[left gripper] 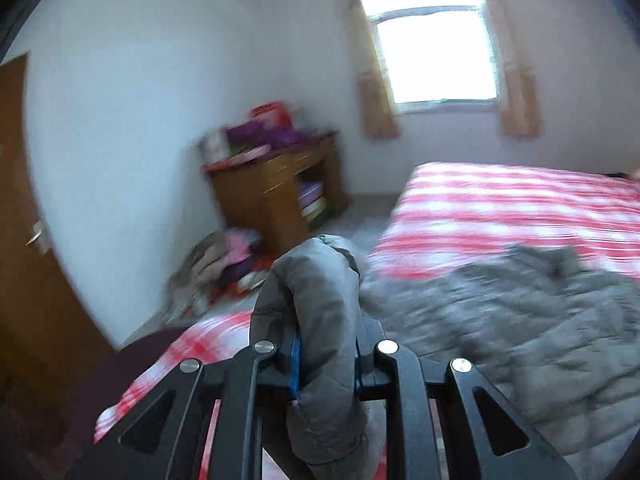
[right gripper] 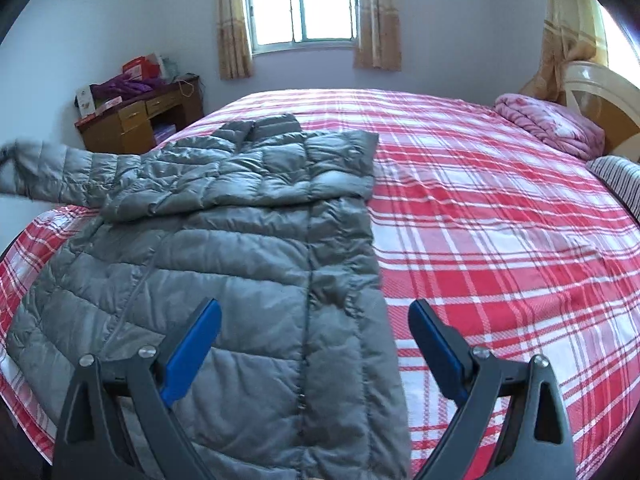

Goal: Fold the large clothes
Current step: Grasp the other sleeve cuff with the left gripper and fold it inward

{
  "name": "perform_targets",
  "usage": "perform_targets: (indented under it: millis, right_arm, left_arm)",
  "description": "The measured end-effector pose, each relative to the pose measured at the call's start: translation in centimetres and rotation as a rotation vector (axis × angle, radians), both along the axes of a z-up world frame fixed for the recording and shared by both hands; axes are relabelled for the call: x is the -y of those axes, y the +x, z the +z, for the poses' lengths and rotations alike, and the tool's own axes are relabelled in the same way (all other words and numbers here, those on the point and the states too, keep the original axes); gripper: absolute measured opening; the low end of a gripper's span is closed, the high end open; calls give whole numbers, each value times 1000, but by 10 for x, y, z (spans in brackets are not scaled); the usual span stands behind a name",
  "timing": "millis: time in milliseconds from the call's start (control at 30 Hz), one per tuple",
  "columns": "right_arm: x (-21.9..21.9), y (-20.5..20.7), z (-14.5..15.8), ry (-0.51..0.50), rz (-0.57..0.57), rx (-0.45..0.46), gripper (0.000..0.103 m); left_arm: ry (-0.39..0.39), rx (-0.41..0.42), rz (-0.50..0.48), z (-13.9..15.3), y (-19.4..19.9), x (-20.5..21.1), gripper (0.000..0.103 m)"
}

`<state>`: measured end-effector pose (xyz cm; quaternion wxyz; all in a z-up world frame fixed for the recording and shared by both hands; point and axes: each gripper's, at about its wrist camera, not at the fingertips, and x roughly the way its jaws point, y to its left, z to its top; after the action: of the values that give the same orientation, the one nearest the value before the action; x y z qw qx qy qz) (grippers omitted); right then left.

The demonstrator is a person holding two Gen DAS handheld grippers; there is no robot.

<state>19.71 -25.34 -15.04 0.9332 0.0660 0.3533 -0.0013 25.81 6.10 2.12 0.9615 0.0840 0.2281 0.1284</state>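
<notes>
Each hand-held tool, the left tool [left gripper: 326, 364] and the right tool [right gripper: 314, 344], was a black, matte, angular frame with triangular cut-outs, round silver screws at its pivots, and two long fingers [right gripper: 192, 354] faced with flat blue pads.

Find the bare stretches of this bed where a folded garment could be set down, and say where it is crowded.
Free: the wide plaid bedsheet right of the grey puffer jacket, up to the pink quilt and striped pillow; also the strip beyond the collar toward the window. Crowded: the left half, under the jacket.
</notes>
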Motion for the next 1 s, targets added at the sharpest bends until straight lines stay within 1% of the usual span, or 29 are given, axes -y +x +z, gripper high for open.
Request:
perform_targets:
  millis: [100,200,233,367,433,467,500,533,567,600,633,700,800,867,900,933,1000]
  right_arm:
    - [9,-3,-3,10,-18,-4,96]
    - [19,-9,-3,21,-34,0,96]
    - [22,-11,-4,24,-40,0,96]
    - [36,-17,-10,45,-70,-7,96]
    - [42,-18,-13,53,-83,-15,96]
    - [45,-19,-16,59,-90,-21,96]
    - [47,-19,-18,63,-93,-27,96]
    - [49,-19,-20,66,-95,-35,96]
    - [50,-18,-22,67,-98,-43,96]
    - [51,-18,-23,66,-100,-48,96]
    - [52,-18,-24,66,-103,-53,96]
    - [54,-16,-23,65,-109,-59,96]
    - [53,-12,-18,53,-107,-62,96]
    - [49,-8,-13,54,-95,-65,96]
    - [47,-5,-10,58,-84,-62,96]
    - [42,-2,-5,66,-67,-57,96]
    - [33,8,6,101,-23,-52,96]
  left_arm:
    - [-4,-1,-109,5,0,53,18]
    - [7,-7,-207,1,-2,109,18]
    - [18,-9,-243,-3,-3,133,18]
    - [51,-25,-327,-19,-1,198,18]
    - [62,-50,-372,-31,1,227,23]
    - [67,-69,-396,-37,0,241,36]
    - [77,-86,-415,-44,-1,252,59]
    - [99,-85,-426,-49,-5,264,71]
    - [122,-64,-427,-52,-12,270,86]
    - [141,-30,-439,-53,-20,276,87]
    - [159,-4,-463,-53,-26,279,87]
    - [195,17,-481,-53,-33,278,90]
    - [198,32,-452,-54,-37,252,92]
    - [200,4,-381,-61,-22,222,93]
    - [217,-22,-306,-72,-8,201,94]
    - [226,-48,-255,-79,1,186,94]
    - [231,-122,-131,-98,21,144,94]
